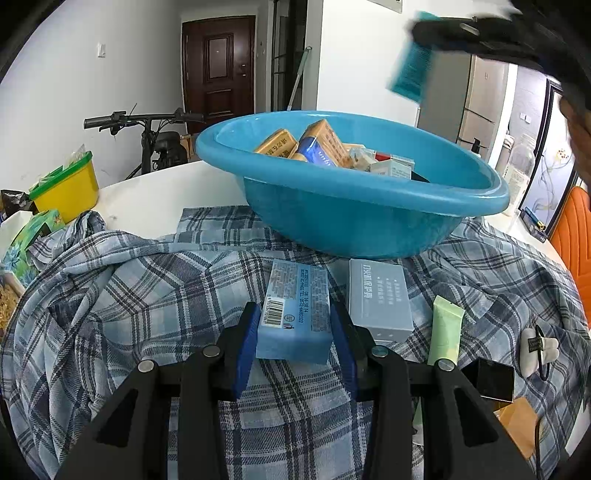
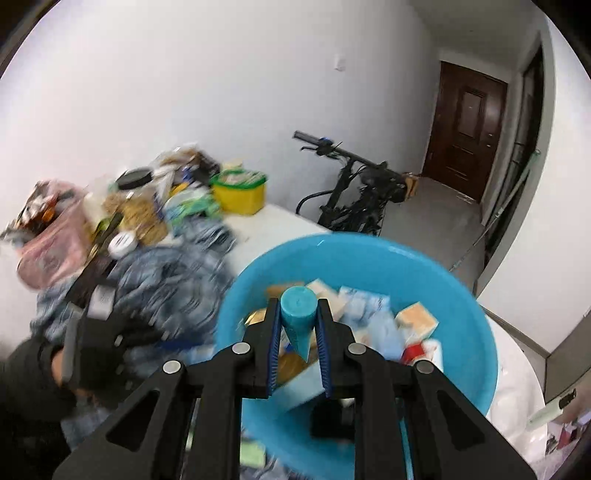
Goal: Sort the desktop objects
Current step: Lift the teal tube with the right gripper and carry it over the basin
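A blue basin (image 1: 369, 221) holding several boxes stands on a plaid cloth (image 1: 129, 295). My left gripper (image 1: 295, 325) has its jaws against both sides of a light blue box (image 1: 295, 314) lying on the cloth in front of the basin. My right gripper (image 2: 298, 325) is shut on a teal tube (image 2: 297, 314) and holds it above the basin (image 2: 461, 332). In the left wrist view the right gripper (image 1: 424, 31) and the tube (image 1: 412, 70) show high at the upper right, blurred.
Beside the held box lie a grey-blue box (image 1: 380, 299), a pale green tube (image 1: 445, 332), a white tooth-shaped item (image 1: 535, 350) and a black box (image 1: 491, 380). A yellow tub (image 1: 66, 188) and packets sit at the left. An orange chair (image 1: 576, 236) stands at the right.
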Tool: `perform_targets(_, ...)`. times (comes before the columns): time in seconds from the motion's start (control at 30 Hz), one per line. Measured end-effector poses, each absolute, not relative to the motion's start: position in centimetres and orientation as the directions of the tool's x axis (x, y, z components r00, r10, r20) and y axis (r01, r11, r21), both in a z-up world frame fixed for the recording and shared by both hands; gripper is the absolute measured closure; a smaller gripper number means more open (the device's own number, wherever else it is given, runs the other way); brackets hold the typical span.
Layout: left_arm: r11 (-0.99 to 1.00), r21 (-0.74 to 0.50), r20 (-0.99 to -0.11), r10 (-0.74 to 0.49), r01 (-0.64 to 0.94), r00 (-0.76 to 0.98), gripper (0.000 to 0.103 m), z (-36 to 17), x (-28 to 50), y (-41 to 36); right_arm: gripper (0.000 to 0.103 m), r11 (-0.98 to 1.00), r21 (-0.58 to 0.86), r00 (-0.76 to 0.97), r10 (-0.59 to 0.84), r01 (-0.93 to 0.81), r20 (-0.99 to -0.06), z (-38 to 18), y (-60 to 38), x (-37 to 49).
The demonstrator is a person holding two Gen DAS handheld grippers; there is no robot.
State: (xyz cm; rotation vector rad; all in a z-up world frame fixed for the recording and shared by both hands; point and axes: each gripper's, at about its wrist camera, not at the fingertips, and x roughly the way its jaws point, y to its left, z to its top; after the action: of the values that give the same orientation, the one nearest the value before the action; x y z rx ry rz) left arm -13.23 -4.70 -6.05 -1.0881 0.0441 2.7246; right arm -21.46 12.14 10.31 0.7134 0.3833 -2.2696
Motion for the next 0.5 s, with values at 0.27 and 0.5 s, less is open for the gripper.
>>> perform_targets(0.27,-0.983,-0.064,-0.667,0.17,-0.172,-0.725,0.061,-5.8,-13.1,-5.4,0.086,-0.797,-0.098,-0.71,-0.466,0.596,-0.528,10.3,12.3,-25.6)
perform_targets(0.5,-0.986,-0.073,-0.657,0.159,-0.148,-0.737,0.061,-5.0,-12.7,-6.1,0.086,-0.842,-0.068,-0.741,-0.429,0.535,-0.516,10.3,15.3,-26.9)
